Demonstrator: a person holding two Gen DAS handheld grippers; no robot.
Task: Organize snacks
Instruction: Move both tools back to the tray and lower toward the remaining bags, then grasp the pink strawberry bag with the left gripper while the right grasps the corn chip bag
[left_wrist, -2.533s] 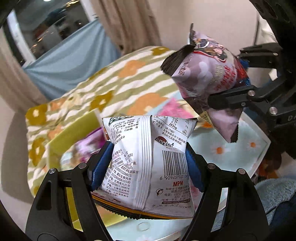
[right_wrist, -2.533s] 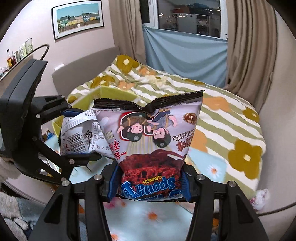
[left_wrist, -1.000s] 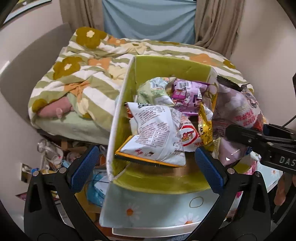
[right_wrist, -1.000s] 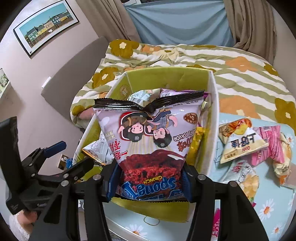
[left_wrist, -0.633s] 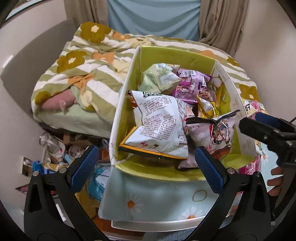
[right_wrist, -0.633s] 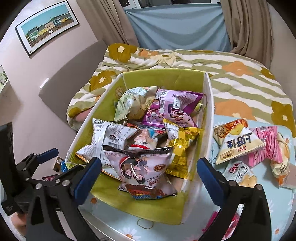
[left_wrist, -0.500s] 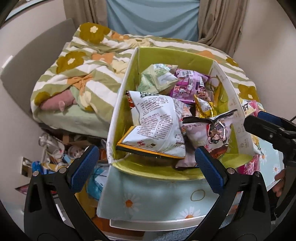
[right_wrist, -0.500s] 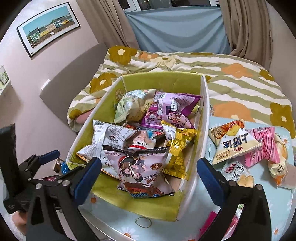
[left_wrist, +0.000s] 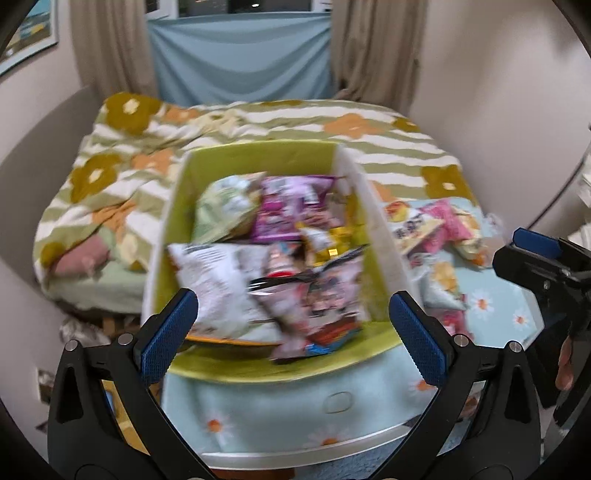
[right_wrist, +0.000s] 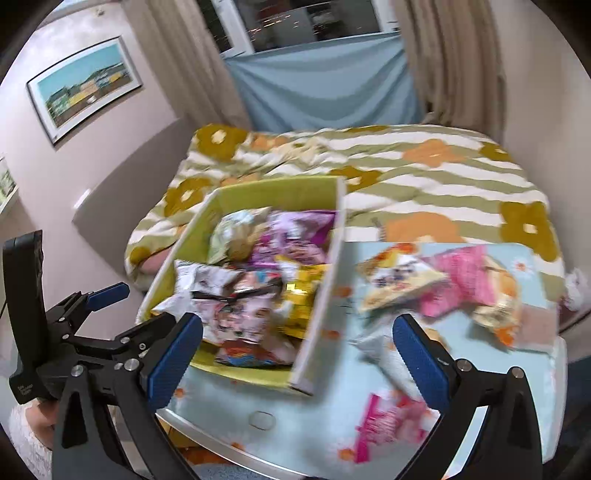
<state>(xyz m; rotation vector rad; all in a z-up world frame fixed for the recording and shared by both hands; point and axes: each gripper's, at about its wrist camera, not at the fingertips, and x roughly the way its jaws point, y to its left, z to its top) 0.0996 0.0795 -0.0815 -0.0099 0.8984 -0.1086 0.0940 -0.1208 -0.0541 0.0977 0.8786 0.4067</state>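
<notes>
Two big surfaces fill both views: a striped flowered bedspread (right_wrist: 424, 177) at the back, and in front of it a table (right_wrist: 332, 417) under a pale blue daisy cloth, its near edge rounded and bare. On the table's left half stands a green box (right_wrist: 273, 188) with white outer walls, its right wall just beside a loose heap of snack packets (right_wrist: 436, 284) on the cloth. Inside the box lie more packets, among them a white bag (left_wrist: 218, 284) and a purple bag (left_wrist: 325, 291) touching near the front wall. Both the left gripper (left_wrist: 291, 325) and the right gripper (right_wrist: 295, 354) hang above the near rim, jaws spread wide, nothing between them. Details are blurred.
</notes>
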